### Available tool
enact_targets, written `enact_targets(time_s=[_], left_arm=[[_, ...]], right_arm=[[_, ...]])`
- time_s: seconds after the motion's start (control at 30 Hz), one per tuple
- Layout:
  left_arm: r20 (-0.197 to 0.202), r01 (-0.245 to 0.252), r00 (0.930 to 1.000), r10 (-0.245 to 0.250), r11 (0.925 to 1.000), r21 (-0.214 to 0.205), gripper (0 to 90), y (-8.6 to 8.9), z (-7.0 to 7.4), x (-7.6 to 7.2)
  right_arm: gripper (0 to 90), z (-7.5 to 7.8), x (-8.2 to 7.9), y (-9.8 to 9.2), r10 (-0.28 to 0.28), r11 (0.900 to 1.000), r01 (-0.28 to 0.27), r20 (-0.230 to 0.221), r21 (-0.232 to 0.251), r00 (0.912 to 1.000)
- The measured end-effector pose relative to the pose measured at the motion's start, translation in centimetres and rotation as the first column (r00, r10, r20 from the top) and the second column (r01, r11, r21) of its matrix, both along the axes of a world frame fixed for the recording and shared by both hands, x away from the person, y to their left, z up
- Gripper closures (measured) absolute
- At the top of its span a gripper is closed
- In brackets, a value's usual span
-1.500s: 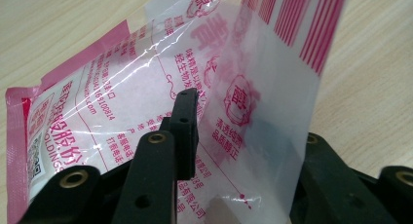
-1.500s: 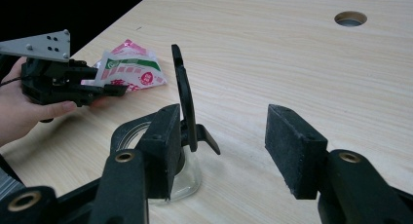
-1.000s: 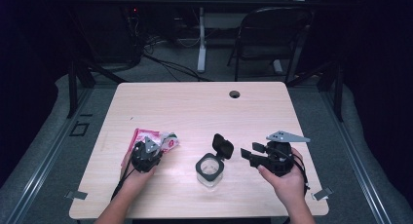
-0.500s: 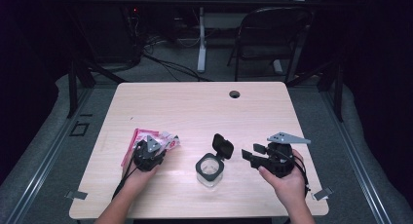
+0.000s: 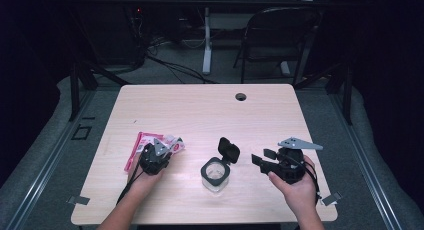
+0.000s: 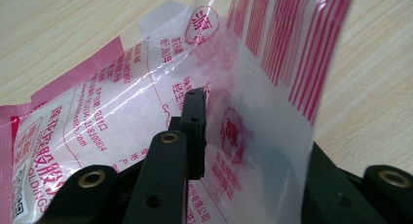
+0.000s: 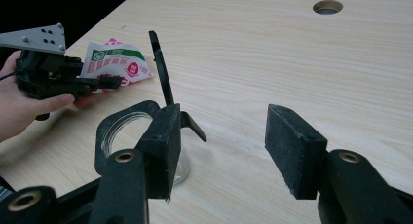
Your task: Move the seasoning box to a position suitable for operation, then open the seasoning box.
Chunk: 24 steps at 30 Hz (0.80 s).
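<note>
- Nearest the table's front edge, the person's two hands each hold a gripper, with a small clear jar (image 5: 215,176) between them, its black flip lid (image 5: 228,149) standing open.
- On the left, the left gripper (image 5: 159,151) sits over a pink-and-white plastic packet (image 5: 145,142) that lies flat on the table (image 5: 200,110). Its jaws have just been closing after a brief widening, and in the left gripper view a raised fold of the packet (image 6: 272,87) stands between them; I cannot tell whether the pads truly pinch the film.
- On the right, the right gripper (image 5: 261,157) hovers just beside the jar with its fingers (image 7: 292,146) spread wide and nothing between them.
- Judging from this, the film is thin and slick, so a shallow bite could let the packet slide out as it lifts, or tear at the seam.
- Likewise, the jar is light and unheld; a nudge from the right gripper or a swinging packet might tip it or knock the lid shut.
- Farther back, the tabletop runs bare to a round cable hole (image 5: 241,96); beyond it a folding chair (image 5: 280,35) stands in the dark.
</note>
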<state>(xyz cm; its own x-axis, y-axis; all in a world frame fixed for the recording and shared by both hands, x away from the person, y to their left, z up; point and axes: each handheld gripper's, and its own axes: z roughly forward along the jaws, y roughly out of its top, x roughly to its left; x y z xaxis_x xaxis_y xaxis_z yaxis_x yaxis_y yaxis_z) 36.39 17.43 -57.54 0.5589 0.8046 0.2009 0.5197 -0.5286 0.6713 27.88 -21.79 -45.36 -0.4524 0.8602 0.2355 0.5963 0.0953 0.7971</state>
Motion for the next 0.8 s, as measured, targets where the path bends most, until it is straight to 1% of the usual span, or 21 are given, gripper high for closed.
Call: enact_targets(time_s=[0.13, 0.23, 0.43, 0.63, 0.67, 0.7, 0.8], left_arm=[[-0.001, -0.01, 1.0, 0.01, 0.9999, 0.006, 78.0, -0.1, 0.0, 0.0], [-0.004, -0.01, 0.9999, 0.01, 0.9997, 0.021, 80.8, -0.3, 0.1, 0.0], [0.006, -0.014, 0.9999, 0.014, 0.9996, 0.025, 85.9, -0.3, 0.3, -0.1], [-0.003, -0.028, 0.9996, 0.028, 0.9992, -0.029, 90.0, 0.2, 0.8, 0.1], [0.003, -0.029, 0.9996, 0.03, 0.9989, -0.037, 90.0, 0.2, 0.8, 0.1], [-0.003, -0.028, 0.9996, 0.028, 0.9987, -0.042, 90.0, 0.3, 0.9, 0.1], [0.002, -0.028, 0.9996, 0.028, 0.9984, -0.05, 90.0, 0.4, 1.0, 0.0]], right_arm=[[47.8, 0.0, 0.0, 0.0, -0.003, 1.0, 0.003, -0.001, -0.003, 1.0], [47.8, -0.1, -0.1, -0.1, -0.01, 0.9999, 0.01, 0.001, -0.001, 0.9999], [47.9, 0.0, -0.1, -0.3, -0.018, 0.9998, 0.018, 0.003, 0.007, 0.9998], [47.9, -0.1, -0.1, -0.3, -0.016, 0.9998, 0.016, -0.001, 0.007, 0.9999], [47.8, -0.1, -0.1, -0.3, -0.015, 0.9998, 0.015, -0.001, 0.008, 0.9999], [47.8, -0.2, -0.1, -0.3, -0.016, 0.9998, 0.016, 0.001, 0.013, 0.9999], [47.8, -0.2, 0.0, -0.3, -0.015, 0.9998, 0.015, 0.003, 0.015, 0.9999]])
